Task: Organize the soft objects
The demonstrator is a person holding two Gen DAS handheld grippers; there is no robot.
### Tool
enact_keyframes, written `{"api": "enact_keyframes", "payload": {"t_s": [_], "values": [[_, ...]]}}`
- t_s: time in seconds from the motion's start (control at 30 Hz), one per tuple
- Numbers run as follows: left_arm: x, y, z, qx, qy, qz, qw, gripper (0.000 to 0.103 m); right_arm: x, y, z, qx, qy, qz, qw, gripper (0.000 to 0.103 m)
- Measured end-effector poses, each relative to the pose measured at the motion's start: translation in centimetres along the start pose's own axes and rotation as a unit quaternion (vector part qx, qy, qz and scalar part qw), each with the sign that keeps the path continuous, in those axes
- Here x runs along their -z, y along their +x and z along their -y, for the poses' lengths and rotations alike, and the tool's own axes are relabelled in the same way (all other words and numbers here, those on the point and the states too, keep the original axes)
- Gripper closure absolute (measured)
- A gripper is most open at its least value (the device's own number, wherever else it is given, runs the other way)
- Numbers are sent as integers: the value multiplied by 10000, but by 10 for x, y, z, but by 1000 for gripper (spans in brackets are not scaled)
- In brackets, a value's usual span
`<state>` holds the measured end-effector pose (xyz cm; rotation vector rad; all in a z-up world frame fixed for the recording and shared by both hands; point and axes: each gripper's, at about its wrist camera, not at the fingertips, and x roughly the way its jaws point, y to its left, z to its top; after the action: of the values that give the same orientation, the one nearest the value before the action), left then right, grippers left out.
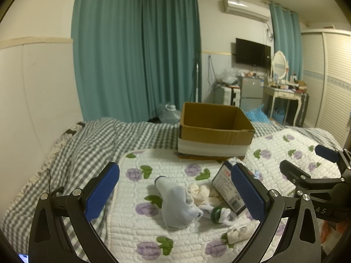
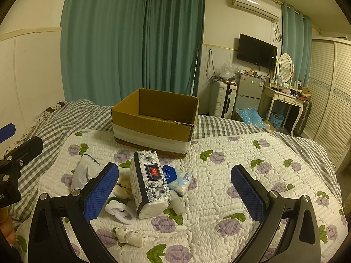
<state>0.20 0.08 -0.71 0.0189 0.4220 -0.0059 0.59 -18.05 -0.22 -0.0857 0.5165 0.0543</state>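
Soft items lie piled on a floral quilt (image 1: 175, 241): a pale blue sock (image 1: 178, 206), a cream sock bundle (image 1: 203, 194), a white-and-green sock (image 1: 220, 213), a small white sock (image 1: 240, 232). A floral tissue pack (image 2: 149, 182) stands beside a small blue tissue packet (image 2: 178, 178). An open empty cardboard box (image 1: 215, 129) sits behind the pile. My left gripper (image 1: 175, 190) is open and empty above the socks. My right gripper (image 2: 175, 188) is open and empty, just right of the tissue pack.
The bed has a grey checked blanket (image 1: 98, 140) on the left by the wall. Teal curtains (image 1: 136, 50) hang behind. A fridge (image 2: 249, 94), suitcase (image 2: 221, 100) and dressing table (image 2: 283, 100) stand beyond the bed's far right side.
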Motion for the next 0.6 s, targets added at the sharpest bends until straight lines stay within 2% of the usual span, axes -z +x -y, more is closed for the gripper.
{"api": "enact_keyframes", "payload": {"t_s": [0.6], "values": [[5,-1,-5,-9,-9,27,10000,0,0,-2,-1,-3,-9,-14,10000,0]]}}
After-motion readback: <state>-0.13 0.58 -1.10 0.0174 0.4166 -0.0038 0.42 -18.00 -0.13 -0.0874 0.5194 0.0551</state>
